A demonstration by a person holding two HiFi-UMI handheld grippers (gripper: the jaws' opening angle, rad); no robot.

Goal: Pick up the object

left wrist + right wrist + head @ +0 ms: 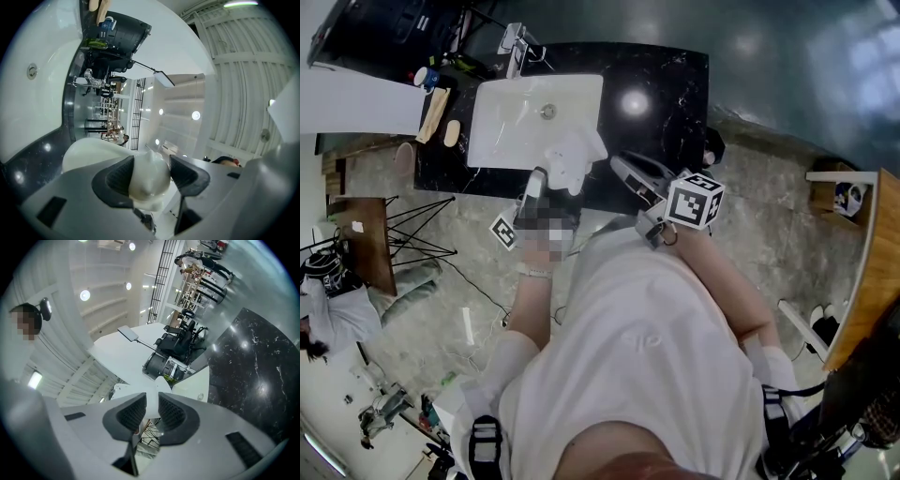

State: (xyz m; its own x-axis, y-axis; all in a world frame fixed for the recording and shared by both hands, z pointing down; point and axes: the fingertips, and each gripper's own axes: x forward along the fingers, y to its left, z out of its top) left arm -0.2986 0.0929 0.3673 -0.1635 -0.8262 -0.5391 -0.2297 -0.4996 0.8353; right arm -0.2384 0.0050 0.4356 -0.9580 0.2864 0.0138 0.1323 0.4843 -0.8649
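- A white object (pixel 574 157), crumpled and soft-looking, sits over the near right corner of a white sink (pixel 502 122). It is gripped from two sides.
- The left tongs (pixel 544 174) come at it from the near left. In the left gripper view, these tongs (pixel 151 177) are spread wide around a thick, rounded lump of the white object (pixel 149 174), with both dark pads pressed against it.
- The right tongs (pixel 615 165) come at it from the near right. In the right gripper view, these tongs (pixel 152 411) are nearly together. A thin flap of the white object (pixel 161 383) lies between the pads, which appear to pinch it.
- Each pair of tongs carries a cube with black and white square markers. The left cube (pixel 504 232) and the right cube (pixel 695 200) both show near the person's hands.
- The sink is set into a black counter (pixel 666 112) with pale veins.
- A tap (pixel 516 42) stands at the sink's far edge.
- To the left of the sink, a wooden board (pixel 434 112) and a small pale oval thing (pixel 450 133) lie on the counter.
- The person, in a white top, stands at the counter's near edge.
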